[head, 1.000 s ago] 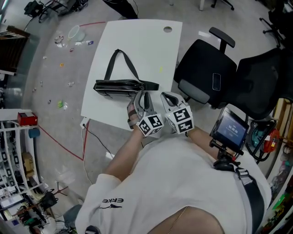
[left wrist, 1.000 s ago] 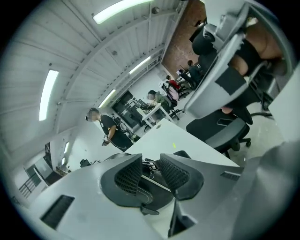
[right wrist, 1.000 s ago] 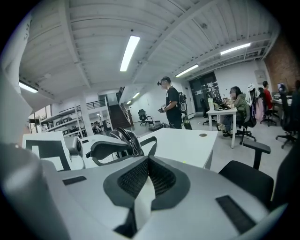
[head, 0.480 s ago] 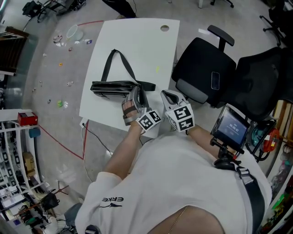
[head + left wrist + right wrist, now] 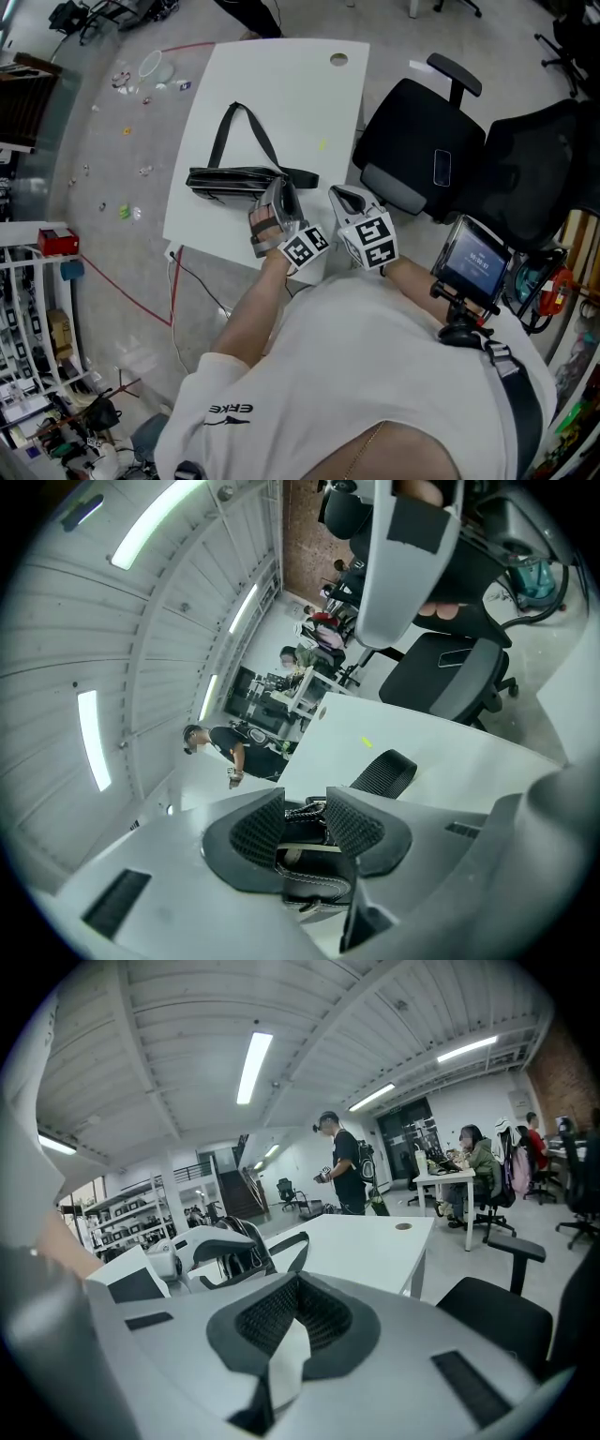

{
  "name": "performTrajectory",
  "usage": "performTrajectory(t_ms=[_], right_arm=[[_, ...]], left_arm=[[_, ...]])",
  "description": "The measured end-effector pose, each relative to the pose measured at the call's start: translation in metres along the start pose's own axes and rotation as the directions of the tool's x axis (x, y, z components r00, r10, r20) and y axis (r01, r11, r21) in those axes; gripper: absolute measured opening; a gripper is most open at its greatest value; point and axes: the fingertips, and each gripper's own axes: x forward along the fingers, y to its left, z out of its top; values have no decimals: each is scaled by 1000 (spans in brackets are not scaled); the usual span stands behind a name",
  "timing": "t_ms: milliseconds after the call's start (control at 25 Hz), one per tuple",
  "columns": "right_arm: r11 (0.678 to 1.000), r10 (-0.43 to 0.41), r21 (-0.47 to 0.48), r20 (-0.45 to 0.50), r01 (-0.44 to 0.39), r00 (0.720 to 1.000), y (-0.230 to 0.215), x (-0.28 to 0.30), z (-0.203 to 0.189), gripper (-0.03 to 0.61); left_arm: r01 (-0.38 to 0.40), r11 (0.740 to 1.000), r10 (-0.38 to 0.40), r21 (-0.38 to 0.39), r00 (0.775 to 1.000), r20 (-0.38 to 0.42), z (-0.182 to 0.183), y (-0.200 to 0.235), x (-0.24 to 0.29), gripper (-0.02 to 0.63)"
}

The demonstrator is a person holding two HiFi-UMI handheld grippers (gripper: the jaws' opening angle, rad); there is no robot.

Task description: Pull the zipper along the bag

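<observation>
1. Tongs first. Left tongs (image 5: 278,187) sit at the right end of the bag, and their jaws have just been opening. They now stand wide apart. The bag's stitched end lies between the ribbed pads (image 5: 259,829), which do not appear to press on it. Right tongs (image 5: 342,197) hang just beside the left pair, a little off the bag's end, with jaws closed together on nothing.
2. White table (image 5: 281,84): long and mostly bare, with a round cable hole near the far edge.
3. Black office chair (image 5: 422,141): it stands just to the right of the table.
4. Black bag (image 5: 230,180): flat and narrow, it lies crosswise near the table's near edge.
5. Carrying strap (image 5: 238,106): it loops away from the bag across the table, and a short tail of webbing sticks out past the bag's right end.
6. Zipper: no view shows the slider clearly, so I cannot tell where it sits along the bag.
7. Progress, as a judgement: with the left jaws loose around the bag's end, no pull is under way. Either a stroke has just ended here, or a fresh grip on the pull tab comes next.
</observation>
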Motion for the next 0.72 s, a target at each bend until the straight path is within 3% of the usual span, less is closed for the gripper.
performTrajectory(t_ms=[280,480,720], right_arm=[[1000,17,-3,8,-17,1000,5,2,2,5],[1000,26,-3,6,-26,1000,6,2,1,5],[1000,30,-4,3,-30,1000,6,1,-2,5]], left_arm=[[-2,999,4,-34,999,34,5,6,-12,138],[-45,994,53,-99,996,75,16,23,-19,132],[-65,987,72,-150,996,45,9,33,-13,88]])
